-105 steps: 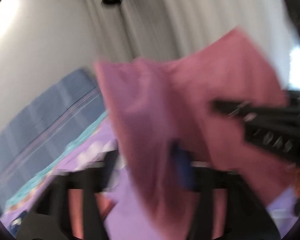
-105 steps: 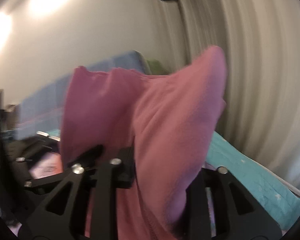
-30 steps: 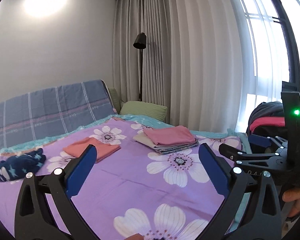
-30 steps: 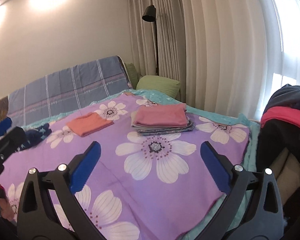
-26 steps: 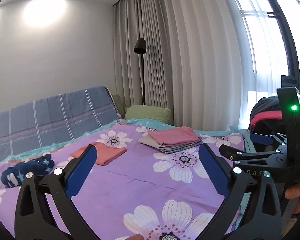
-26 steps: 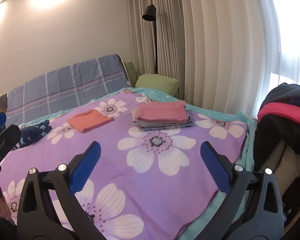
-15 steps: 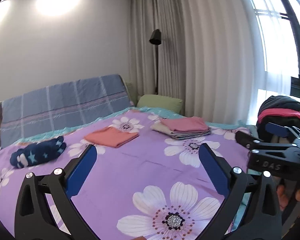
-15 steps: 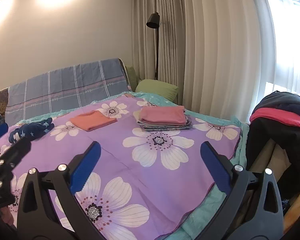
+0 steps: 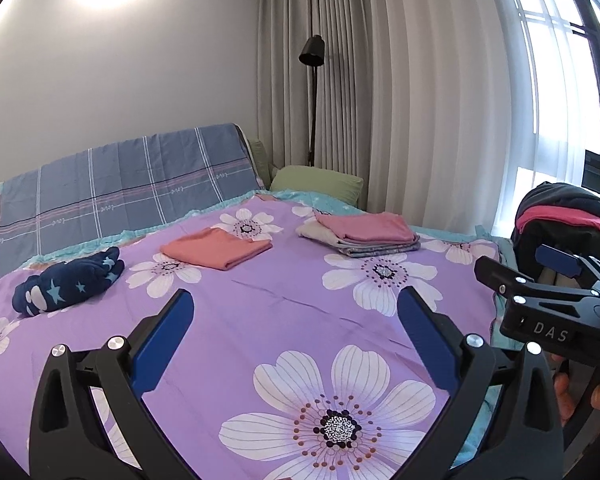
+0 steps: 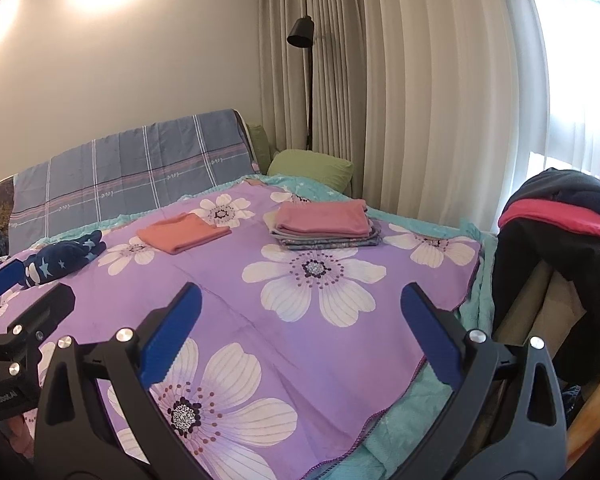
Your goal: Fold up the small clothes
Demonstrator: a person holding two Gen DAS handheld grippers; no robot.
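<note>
A stack of folded clothes with a pink piece on top (image 9: 364, 234) (image 10: 324, 224) lies far across the purple flowered bedspread (image 9: 284, 312) (image 10: 260, 312). Left of the stack lies a folded salmon garment (image 9: 218, 252) (image 10: 182, 234). Further left sits a crumpled navy garment with stars (image 9: 70, 280) (image 10: 64, 260). My left gripper (image 9: 294, 320) hangs open over the near part of the bed, holding nothing. My right gripper (image 10: 298, 312) is open too, over the bed's right half, and it also shows at the right edge of the left wrist view (image 9: 548, 280).
A pile of dark and pink clothes (image 9: 560, 216) (image 10: 560, 216) sits beside the bed on the right. A green pillow (image 10: 310, 168), a blue plaid cover (image 10: 132, 168), a floor lamp (image 10: 300, 36) and curtains stand at the back. A person's hand (image 9: 580, 392) holds the right gripper.
A pink garment that both grippers held 3.5 s ago now tops the stack. Both grippers have since opened and drawn back from the stack, swinging slightly left.
</note>
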